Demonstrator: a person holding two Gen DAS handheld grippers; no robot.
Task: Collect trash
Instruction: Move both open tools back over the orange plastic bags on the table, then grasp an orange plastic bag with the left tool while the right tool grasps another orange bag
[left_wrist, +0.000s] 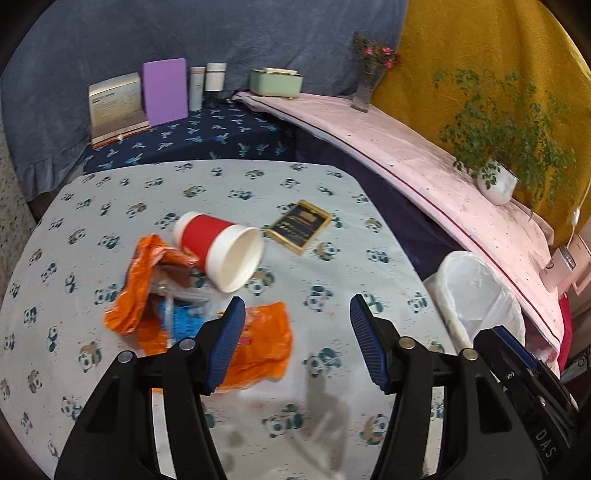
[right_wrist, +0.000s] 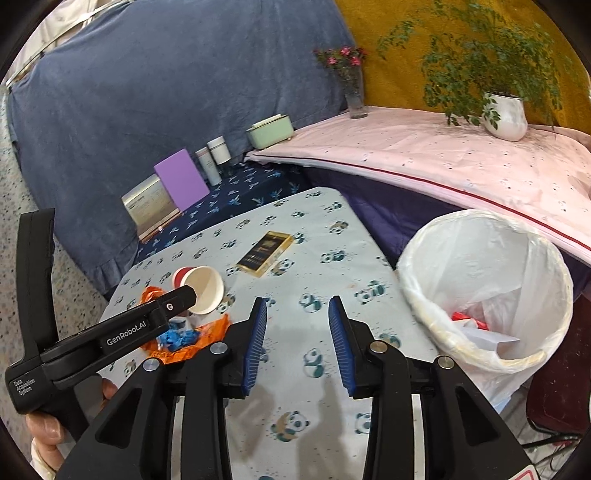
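A: Orange: crinkled foil wrappers (left_wrist: 144, 295), torn, heaped at the near left of the panda-print tablecloth (left_wrist: 332, 184), with blue scraps (left_wrist: 186, 321) among them. Red-and-white paper cup (left_wrist: 221, 254), on its side, mouth toward the camera, rim leaning on the wrapper heap.

B: Remaining stock?

A: Black-and-gold cigarette pack (left_wrist: 299, 225), flat, behind the cup and apart from it. White-lined waste bin (right_wrist: 487, 280), off the table's right edge, already holding paper and red scraps.

B: Grippers?

A: Left gripper (left_wrist: 297, 314): jaws apart, empty, over the near wrapper. Right gripper (right_wrist: 297, 314): jaws apart, empty, above bare cloth between heap and bin.

B: Risks?

A: Probably three. A round cup on its side may roll off if nudged. A pinch on loose foil may catch only one layer and spill the blue scraps. Jaws closing low may snag the cloth and drag everything.
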